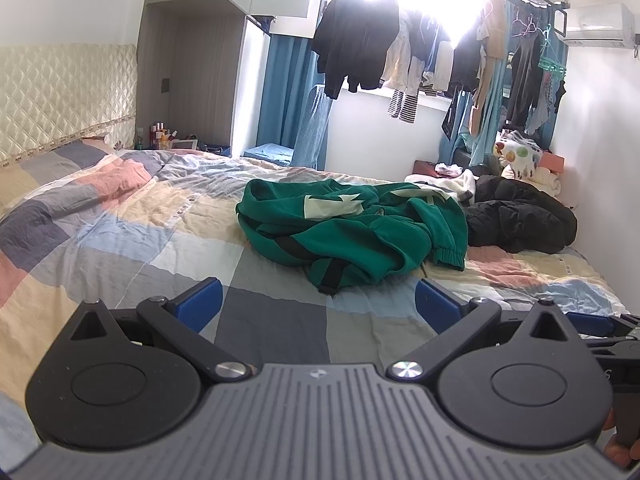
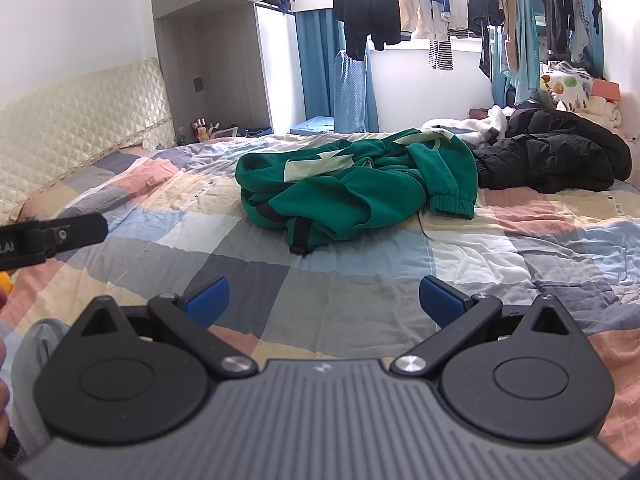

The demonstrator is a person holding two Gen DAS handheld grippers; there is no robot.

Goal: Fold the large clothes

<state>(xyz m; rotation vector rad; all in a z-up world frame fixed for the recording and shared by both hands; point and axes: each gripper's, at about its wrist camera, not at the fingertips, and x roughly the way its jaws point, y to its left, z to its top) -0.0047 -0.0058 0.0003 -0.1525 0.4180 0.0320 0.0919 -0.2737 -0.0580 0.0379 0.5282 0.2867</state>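
Observation:
A green sweatshirt [image 1: 352,228] with pale star patches and black straps lies crumpled on the checked bedspread [image 1: 132,232]; it also shows in the right wrist view [image 2: 352,196]. My left gripper [image 1: 318,304] is open and empty, held above the bed well short of the sweatshirt. My right gripper [image 2: 324,300] is open and empty too, also short of the sweatshirt. Part of the left gripper's body [image 2: 48,236] shows at the left edge of the right wrist view.
A black puffer jacket [image 1: 520,216] lies right of the sweatshirt, with white clothes [image 1: 444,184] behind it. Clothes hang on a rail [image 1: 400,52] by the window. A quilted headboard [image 1: 64,92] stands at the left, bottles [image 1: 162,136] on a shelf beside it.

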